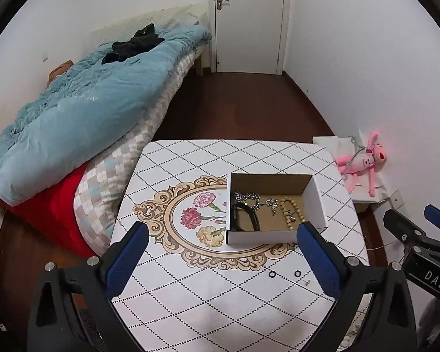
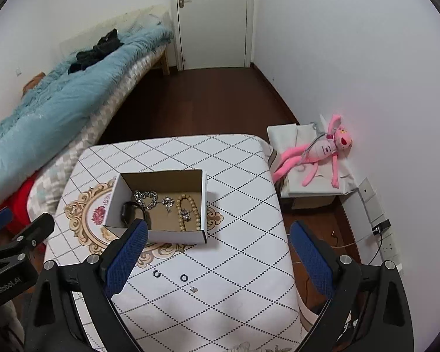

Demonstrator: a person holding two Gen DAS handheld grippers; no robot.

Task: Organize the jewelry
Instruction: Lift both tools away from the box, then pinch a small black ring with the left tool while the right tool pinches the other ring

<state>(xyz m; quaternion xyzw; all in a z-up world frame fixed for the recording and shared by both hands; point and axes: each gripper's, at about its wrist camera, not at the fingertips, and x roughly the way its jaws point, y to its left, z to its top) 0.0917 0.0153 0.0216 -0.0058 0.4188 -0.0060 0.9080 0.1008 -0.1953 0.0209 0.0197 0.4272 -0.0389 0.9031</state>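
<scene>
left gripper (image 1: 221, 252) spread, empty | right gripper (image 2: 218, 252) spread, empty | two rings (image 2: 170, 275) and stud (image 2: 194, 289) on table (image 2: 249, 205), just ahead between right fingers, row crosswise | box (image 2: 161, 205) beyond, left | right nearer

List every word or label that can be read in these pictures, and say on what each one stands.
"DAS": on the right gripper body.
"GenRobot.AI": on the left gripper body; first letters unclear.
Print on the pink plush toy: too small to read.
</scene>
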